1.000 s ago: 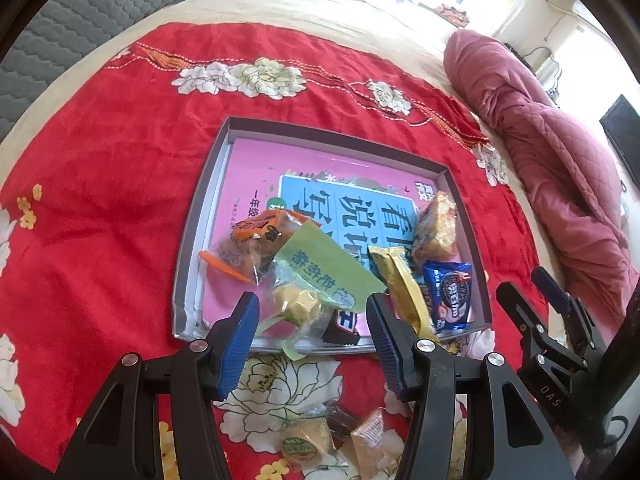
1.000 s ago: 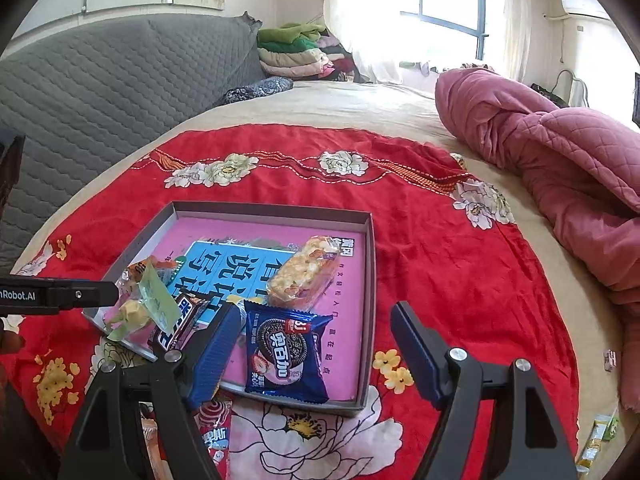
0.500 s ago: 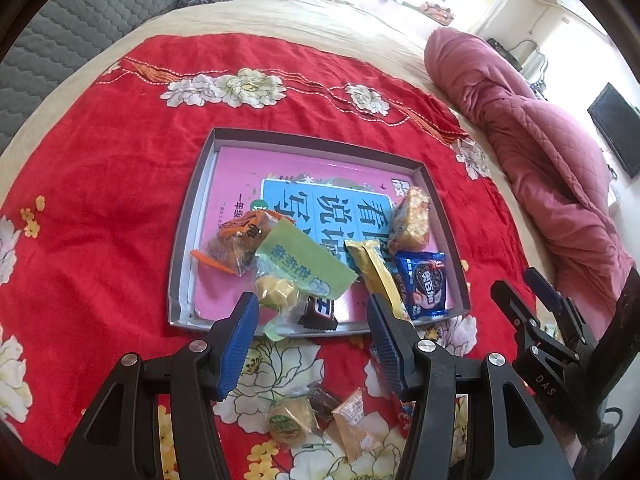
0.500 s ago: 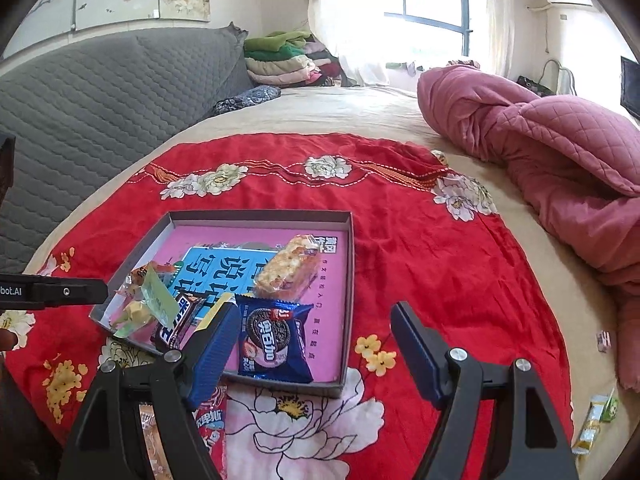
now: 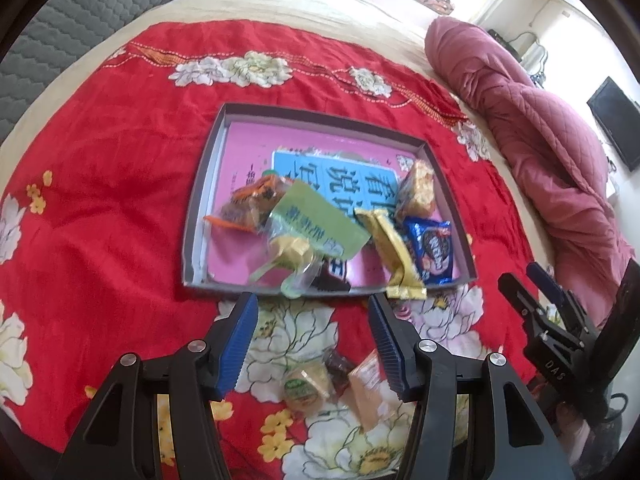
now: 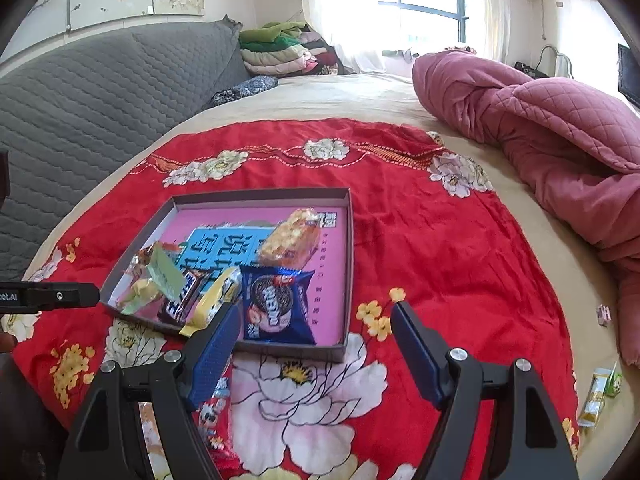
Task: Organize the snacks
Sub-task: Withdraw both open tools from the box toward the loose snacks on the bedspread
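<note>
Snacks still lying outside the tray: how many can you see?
5, maybe more hidden. Three lie on the red cloth between the left gripper's fingers: round cake, dark candy, tan packet. A red pack sits under the right gripper; a yellow-green packet lies far right.

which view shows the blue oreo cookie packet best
The right wrist view: the blue cookie packet lies close and faces the camera, its cookie picture clear. In the left wrist view it appears smaller, blurred, at the tray's right corner.

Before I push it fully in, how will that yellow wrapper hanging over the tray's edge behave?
The yellow wrapper looks light and crinkly, so it would likely slide easily. Propped on the tray wall, it may pivot or flip rather than move straight.
</note>
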### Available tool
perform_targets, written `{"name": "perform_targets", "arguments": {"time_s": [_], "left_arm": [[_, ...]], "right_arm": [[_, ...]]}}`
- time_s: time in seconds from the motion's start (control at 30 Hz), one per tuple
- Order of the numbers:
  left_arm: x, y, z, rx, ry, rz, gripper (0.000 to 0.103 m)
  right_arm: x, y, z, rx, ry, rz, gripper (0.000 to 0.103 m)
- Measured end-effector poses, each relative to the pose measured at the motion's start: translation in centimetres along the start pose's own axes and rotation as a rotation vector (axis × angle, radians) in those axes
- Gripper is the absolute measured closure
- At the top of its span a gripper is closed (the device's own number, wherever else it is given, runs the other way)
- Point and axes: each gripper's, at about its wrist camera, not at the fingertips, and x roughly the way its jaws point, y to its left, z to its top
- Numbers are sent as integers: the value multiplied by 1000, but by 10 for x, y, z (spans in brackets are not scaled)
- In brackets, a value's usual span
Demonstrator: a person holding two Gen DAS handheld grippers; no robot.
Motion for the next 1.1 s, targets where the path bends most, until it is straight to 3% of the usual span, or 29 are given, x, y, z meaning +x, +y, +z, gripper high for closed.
{"name": "perform_targets", "arguments": {"time_s": [0.47,0.83,1.1], "left_arm": [[12,16,-30,-22,87,-19,44],[22,20,-46,-30,141,-29,44],[34,25,-56,-74,197,-88,44]], "right_arm": [[-6,18,-18,-39,46,55,26],[5,34,-35,-55,152,145,26],[14,45,-45,-95,201,164,26]]}}
